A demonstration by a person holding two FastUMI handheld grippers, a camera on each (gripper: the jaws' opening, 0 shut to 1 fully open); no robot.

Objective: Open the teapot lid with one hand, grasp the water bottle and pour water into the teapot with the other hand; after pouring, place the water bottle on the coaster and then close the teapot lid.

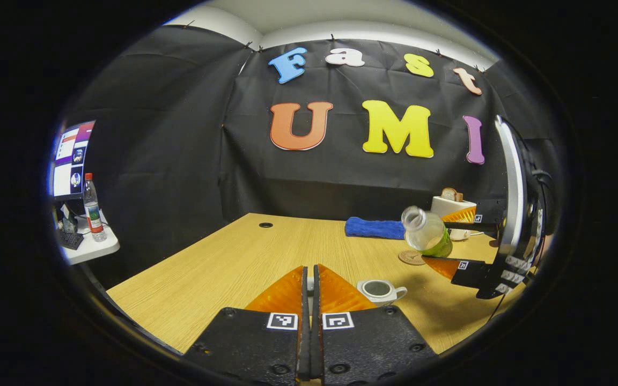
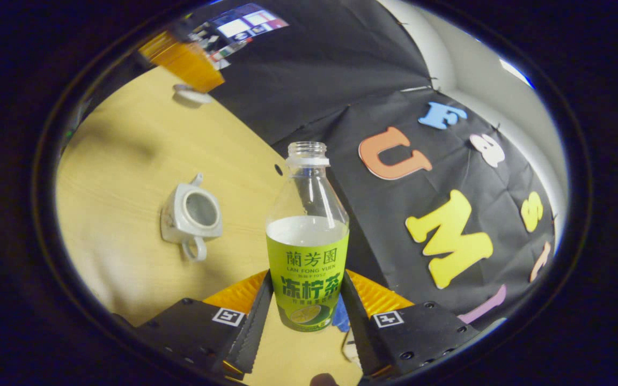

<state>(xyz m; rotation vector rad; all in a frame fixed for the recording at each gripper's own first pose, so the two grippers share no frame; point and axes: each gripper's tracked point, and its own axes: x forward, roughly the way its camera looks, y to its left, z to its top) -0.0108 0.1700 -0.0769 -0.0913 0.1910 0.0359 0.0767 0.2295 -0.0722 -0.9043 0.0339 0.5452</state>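
The white teapot [image 1: 380, 290] [image 2: 191, 214] stands on the wooden table [image 1: 223, 262] with its top open, just right of my left gripper's fingers. My left gripper [image 1: 309, 279] [image 2: 183, 61] is shut on the teapot lid [image 2: 192, 95], held above the table and away from the pot. My right gripper [image 2: 308, 279] [image 1: 438, 238] is shut on the green-labelled water bottle [image 2: 308, 257] [image 1: 427, 233]. The bottle has no cap, holds some liquid, and hangs tilted in the air to the right of the teapot, with its mouth short of the pot. The round coaster [image 1: 412, 257] lies below the bottle.
A blue cloth [image 1: 373, 228] lies at the table's far side. A white toaster [image 1: 451, 206] with bread in it stands at the back right. A side shelf at the left carries another bottle [image 1: 93, 206] and a monitor [image 1: 73, 158].
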